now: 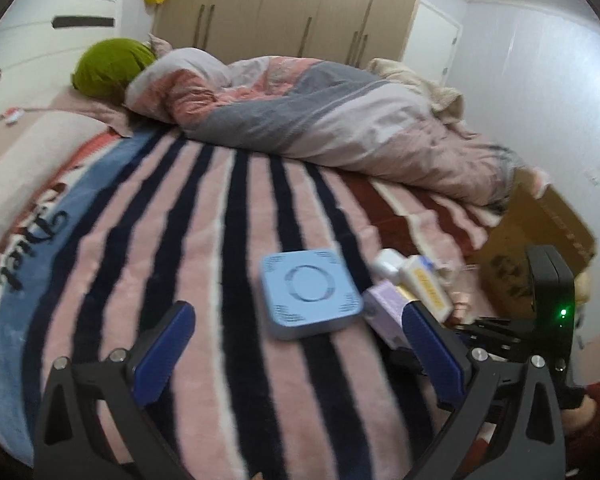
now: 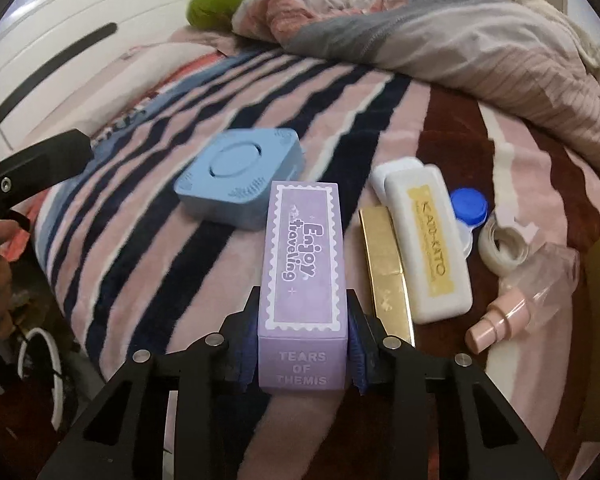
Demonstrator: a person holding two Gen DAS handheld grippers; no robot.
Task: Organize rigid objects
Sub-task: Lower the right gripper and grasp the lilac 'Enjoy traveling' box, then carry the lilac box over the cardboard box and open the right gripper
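My right gripper is shut on a purple box marked "Enjoy traveling", held over the striped blanket. The box also shows in the left wrist view, partly behind my finger. My left gripper is open and empty, with a light blue square case lying just ahead between its fingers. That case also shows in the right wrist view. Right of the purple box lie a gold bar-shaped box, a white case with a yellow label, and a blue-capped lens case.
A tape roll and a clear spray bottle with a pink pump lie at the right. A cardboard box stands at the bed's right edge. A rumpled quilt and green pillow fill the far side.
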